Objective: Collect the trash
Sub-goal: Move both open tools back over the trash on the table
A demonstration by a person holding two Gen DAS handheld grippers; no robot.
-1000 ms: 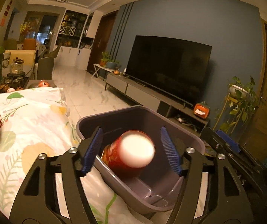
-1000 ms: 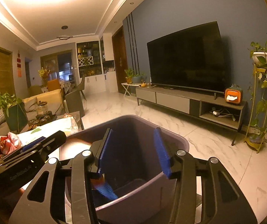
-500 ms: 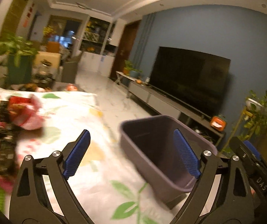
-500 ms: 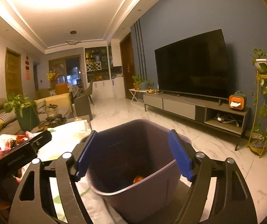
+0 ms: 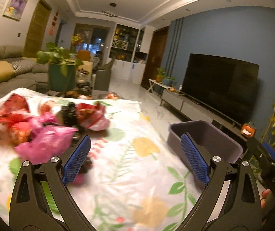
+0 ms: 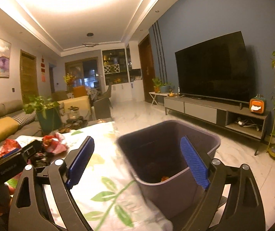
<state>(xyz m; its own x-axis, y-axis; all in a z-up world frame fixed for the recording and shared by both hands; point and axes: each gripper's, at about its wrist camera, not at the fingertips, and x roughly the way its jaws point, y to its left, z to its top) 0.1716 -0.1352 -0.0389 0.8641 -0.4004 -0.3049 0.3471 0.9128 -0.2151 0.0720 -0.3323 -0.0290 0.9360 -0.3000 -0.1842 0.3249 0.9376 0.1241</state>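
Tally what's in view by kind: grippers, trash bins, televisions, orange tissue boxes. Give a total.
Grippers: 2 (left gripper, right gripper, both open)
Trash bin: 1
Television: 1
Orange tissue box: 1
Total: 5

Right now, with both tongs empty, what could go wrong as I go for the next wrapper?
1. The pink wrapper lies tangled in a blurred pile with the red wrappers; the open left tongs may grab several or snag the floral cloth.
2. The bin sits at the cloth's edge, so dragging the cloth could shift it.
3. The right tongs hover near the bin rim and could knock it.
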